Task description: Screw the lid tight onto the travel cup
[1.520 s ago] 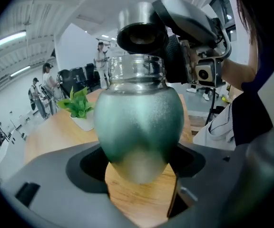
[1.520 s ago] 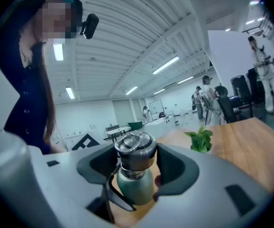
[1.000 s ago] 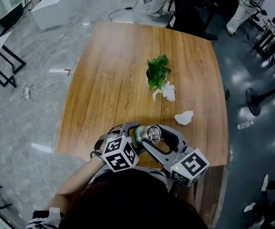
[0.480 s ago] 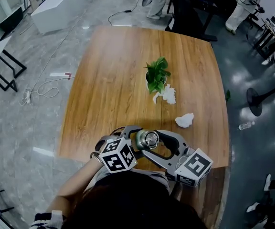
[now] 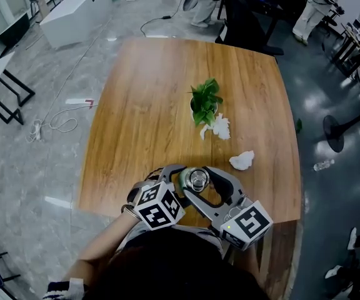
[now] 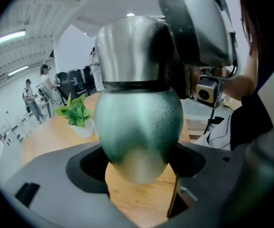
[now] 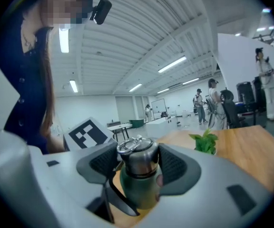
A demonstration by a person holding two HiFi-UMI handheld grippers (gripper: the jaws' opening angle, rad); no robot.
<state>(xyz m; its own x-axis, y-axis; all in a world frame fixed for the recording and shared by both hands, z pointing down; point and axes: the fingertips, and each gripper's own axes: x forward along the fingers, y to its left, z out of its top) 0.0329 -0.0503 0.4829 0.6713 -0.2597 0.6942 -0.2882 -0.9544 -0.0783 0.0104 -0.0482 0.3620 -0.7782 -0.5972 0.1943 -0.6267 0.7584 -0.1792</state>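
Travel cup (image 6: 139,122) upright at the near edge of the counter (image 5: 142,105); resting or lifted, cannot tell. Left gripper (image 6: 141,167) clamped on its green body. Right gripper (image 7: 139,165) pinching the steel lid (image 7: 138,155) from both sides (lid looks seated square). To do well: left braces the body rigid, right turns about the cup's axis, no tilt; re-grip if the pads slip

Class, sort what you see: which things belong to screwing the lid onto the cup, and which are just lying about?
Job in hand: cup, lid, left tool holding the cup, right tool gripping the lid.
Lying about: potted plant, crumpled tissue beside it, second tissue.
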